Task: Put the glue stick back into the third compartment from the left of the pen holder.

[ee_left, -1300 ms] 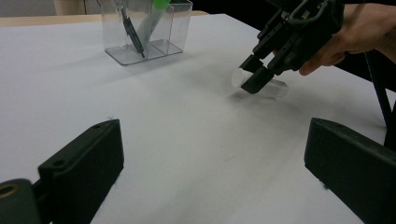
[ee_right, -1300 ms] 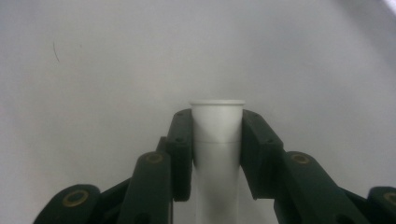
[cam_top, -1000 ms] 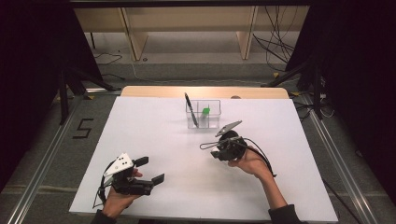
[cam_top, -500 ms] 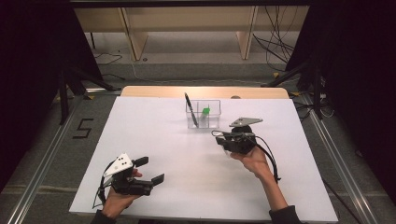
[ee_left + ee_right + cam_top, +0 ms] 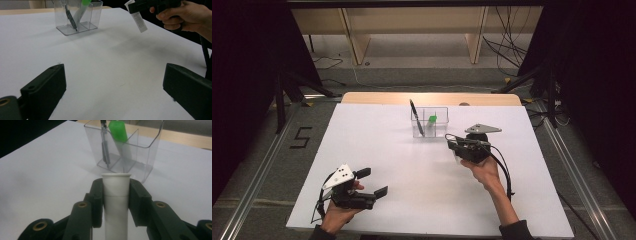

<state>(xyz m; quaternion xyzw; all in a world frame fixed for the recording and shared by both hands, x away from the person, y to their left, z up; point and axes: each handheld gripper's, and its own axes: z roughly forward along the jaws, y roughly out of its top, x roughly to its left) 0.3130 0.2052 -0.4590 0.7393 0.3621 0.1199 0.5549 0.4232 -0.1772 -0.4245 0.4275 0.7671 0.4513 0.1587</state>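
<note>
Clamping a white tube (image 5: 116, 195) between both jaws of the right tool (image 5: 116, 192), lifted above the white counter (image 5: 387, 145), just in front of the clear organizer (image 5: 135, 150). Carrying a small printed label on the tube's side, too blurred for reading. Standing in the organizer: a black pen (image 5: 105, 147) and a green-capped marker (image 5: 118, 132), in separate compartments. Resting released and empty near the counter's front edge, the left tool (image 5: 372, 182). Showing a black "5" (image 5: 301, 137) on the floor.

We are seeing the white tube (image 5: 116, 202) running off the bottom edge, its label print (image 5: 139, 22) blurring beyond reading.
</note>
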